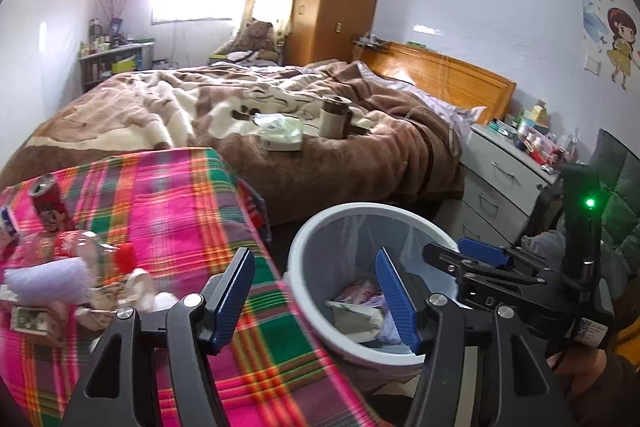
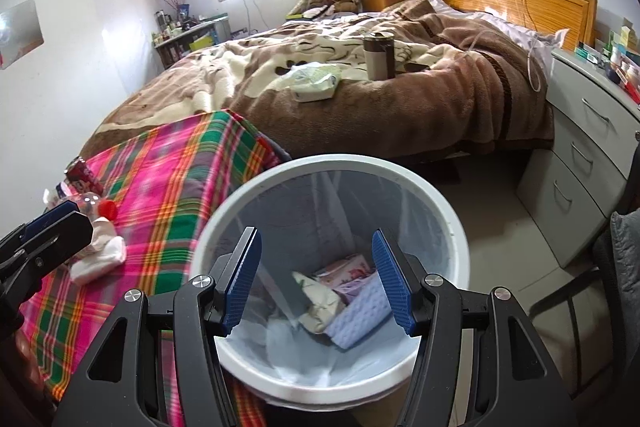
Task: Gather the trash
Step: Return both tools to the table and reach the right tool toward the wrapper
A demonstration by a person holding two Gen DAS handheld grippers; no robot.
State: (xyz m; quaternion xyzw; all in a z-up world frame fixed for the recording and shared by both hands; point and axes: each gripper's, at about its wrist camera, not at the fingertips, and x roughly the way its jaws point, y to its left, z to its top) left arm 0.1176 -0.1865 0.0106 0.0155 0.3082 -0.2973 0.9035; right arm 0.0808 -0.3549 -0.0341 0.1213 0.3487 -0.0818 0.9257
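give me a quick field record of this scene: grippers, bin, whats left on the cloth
left hand-held gripper: open, empty, over plaid cloth edge
right hand-held gripper: open, empty, above bin
round white waste bin with clear liner: on floor beside cloth; holds crumpled wrappers and a pale sponge
pink and green plaid cloth: carries red drink can, clear plastic bottle with red cap, white crumpled tissues

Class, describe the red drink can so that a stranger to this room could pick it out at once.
Find the plaid cloth beside the bed. Trash clusters at its left end; the red can stands upright at the back, the only metal-topped item there.
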